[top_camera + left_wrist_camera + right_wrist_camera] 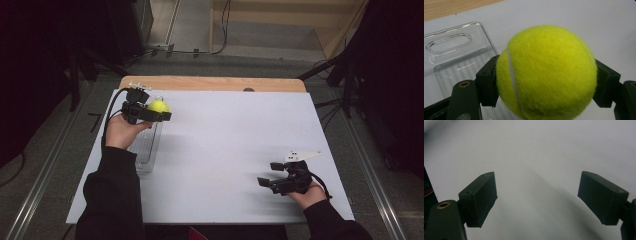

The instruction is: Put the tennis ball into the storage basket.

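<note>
Left gripper – jaws clamped on a yellow tennis ball, one pad on each side; the left gripper view shows both pads pressed against the felt of the ball, seam running down its left half. Ball is held off the surface, above the far end of a clear plastic tray w/ a ribbed floor and a slot handle. Tray lies along the left edge of the white sheet.

Right gripper – jaws spread wide, nothing between them, low over bare sheet near the front right corner.

Sheet covers a wooden table; grey floor, cables and dark stands around it.
</note>
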`<state>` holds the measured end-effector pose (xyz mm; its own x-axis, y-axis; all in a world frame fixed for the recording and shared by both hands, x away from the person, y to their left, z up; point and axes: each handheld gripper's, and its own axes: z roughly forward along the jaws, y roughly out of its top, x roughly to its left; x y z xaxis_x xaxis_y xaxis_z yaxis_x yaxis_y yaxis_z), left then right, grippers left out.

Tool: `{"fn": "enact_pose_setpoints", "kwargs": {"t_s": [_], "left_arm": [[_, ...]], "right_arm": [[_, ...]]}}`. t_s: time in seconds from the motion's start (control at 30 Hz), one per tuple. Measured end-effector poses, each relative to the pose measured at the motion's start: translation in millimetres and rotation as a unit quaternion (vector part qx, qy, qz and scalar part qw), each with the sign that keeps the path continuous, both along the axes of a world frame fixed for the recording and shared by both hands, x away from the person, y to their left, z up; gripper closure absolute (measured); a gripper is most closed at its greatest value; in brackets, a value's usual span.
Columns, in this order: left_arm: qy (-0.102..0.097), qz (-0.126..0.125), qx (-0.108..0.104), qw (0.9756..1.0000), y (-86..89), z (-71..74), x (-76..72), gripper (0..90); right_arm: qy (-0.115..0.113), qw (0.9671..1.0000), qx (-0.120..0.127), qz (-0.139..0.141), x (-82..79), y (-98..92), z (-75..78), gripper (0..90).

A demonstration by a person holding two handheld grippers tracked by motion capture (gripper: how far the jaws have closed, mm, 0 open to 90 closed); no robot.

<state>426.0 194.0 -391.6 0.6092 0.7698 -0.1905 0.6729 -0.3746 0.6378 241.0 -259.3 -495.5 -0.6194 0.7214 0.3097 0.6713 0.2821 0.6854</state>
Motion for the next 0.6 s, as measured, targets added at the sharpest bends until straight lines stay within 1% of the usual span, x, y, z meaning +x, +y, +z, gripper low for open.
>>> {"fn": "enact_pose_setpoints", "kwargs": {"t_s": [0.1, 0.27, 0.3, 0.33, 0.6], "left_arm": [[-0.002, 0.004, 0.001, 1.0, 5.0, 0.4, -0.1, 25.5], [-0.005, 0.018, -0.001, 0.9998, 13.1, 1.3, -0.2, 25.5], [-0.004, 0.019, 0.001, 0.9998, 15.0, 1.8, -0.1, 25.5], [-0.006, 0.023, -0.002, 0.9997, 16.2, 1.8, -0.2, 25.4], [-0.008, 0.04, -0.001, 0.9991, 27.7, 2.6, 0.2, 25.4]], "right_arm": [[0.0, 1.0, 0.0, 0.0, 0.0, -0.2, 0.0, 13.7], [0.0, 1.0, 0.0, 0.0, 0.1, -0.2, -0.1, 13.7], [0.0, 1.0, 0.0, 0.0, 0.1, -0.2, 0.0, 13.7], [0.0, 1.0, 0.0, 0.0, 0.1, -0.2, 0.0, 13.7], [0.0, 1.0, 0.0, 0.0, 0.0, -0.1, 0.1, 13.7]]}}
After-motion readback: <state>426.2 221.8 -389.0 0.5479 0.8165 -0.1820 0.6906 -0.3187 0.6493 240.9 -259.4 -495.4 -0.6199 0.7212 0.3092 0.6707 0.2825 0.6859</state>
